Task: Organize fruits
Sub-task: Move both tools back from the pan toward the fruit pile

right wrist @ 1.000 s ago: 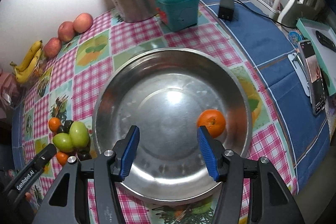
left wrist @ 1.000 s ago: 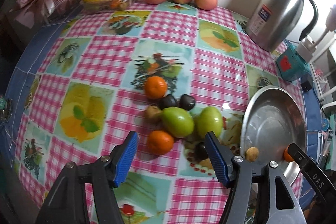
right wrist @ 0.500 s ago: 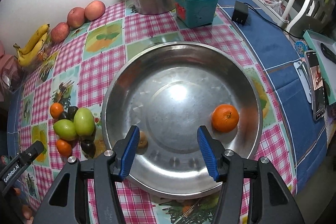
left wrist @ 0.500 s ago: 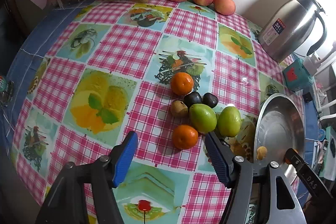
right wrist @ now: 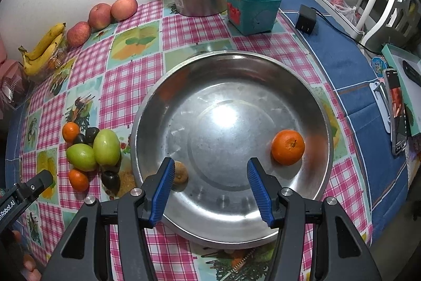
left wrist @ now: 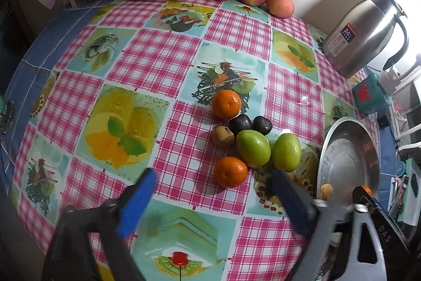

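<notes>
Left wrist view: left gripper [left wrist: 210, 198], jaws spread wide, nothing held, low over the tablecloth [left wrist: 147, 62]. Just ahead, between the fingers' line: 1 near orange [left wrist: 230, 172]. Beyond it, a touching cluster: 2 green fruits [left wrist: 253, 148], 1 brown fruit [left wrist: 223, 136], 2 dark fruits [left wrist: 240, 123], 1 far orange [left wrist: 226, 104].

Right gripper [right wrist: 210, 188], jaws likewise apart and empty, hangs over the steel basin [right wrist: 310, 96], which holds 1 orange [right wrist: 288, 147] and 1 small brown fruit [right wrist: 180, 175].

Judgement: the cluster lies left of the basin, so the left gripper is nearer; near orange is the likely next pick.
</notes>
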Demonstrator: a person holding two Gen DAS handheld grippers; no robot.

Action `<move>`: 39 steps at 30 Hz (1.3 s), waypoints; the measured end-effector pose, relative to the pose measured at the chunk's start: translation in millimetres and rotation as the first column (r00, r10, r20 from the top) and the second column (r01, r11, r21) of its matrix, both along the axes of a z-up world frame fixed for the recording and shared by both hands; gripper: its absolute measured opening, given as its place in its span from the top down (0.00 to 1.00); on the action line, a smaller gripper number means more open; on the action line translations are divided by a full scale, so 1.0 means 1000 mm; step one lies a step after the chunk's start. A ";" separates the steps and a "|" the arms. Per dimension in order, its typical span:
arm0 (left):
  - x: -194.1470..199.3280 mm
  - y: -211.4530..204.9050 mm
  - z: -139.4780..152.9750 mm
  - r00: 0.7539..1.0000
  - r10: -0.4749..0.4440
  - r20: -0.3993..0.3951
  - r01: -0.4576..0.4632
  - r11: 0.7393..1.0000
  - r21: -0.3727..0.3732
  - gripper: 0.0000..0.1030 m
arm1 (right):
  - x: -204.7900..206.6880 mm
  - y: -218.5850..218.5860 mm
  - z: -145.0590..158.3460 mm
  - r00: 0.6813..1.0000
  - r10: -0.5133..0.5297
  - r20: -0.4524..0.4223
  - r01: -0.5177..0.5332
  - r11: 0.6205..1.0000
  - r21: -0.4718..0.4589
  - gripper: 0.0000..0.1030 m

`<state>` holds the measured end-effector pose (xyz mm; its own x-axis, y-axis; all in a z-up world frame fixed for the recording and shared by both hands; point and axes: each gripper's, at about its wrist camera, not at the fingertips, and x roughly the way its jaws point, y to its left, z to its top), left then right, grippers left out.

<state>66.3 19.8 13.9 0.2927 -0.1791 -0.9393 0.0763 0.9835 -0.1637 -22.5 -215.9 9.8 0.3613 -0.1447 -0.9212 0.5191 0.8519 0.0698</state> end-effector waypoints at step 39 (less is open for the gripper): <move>0.031 0.061 0.020 0.980 0.093 0.178 -0.089 0.996 -0.031 0.00 | 0.028 0.066 0.005 0.971 0.140 0.194 -0.169 0.975 0.141 0.13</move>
<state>97.5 80.6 33.6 0.4722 -0.1642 -0.8661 0.0166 0.9840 -0.1775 5.6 -149.4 15.1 0.5310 0.0659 -0.8448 0.3484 0.8918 0.2885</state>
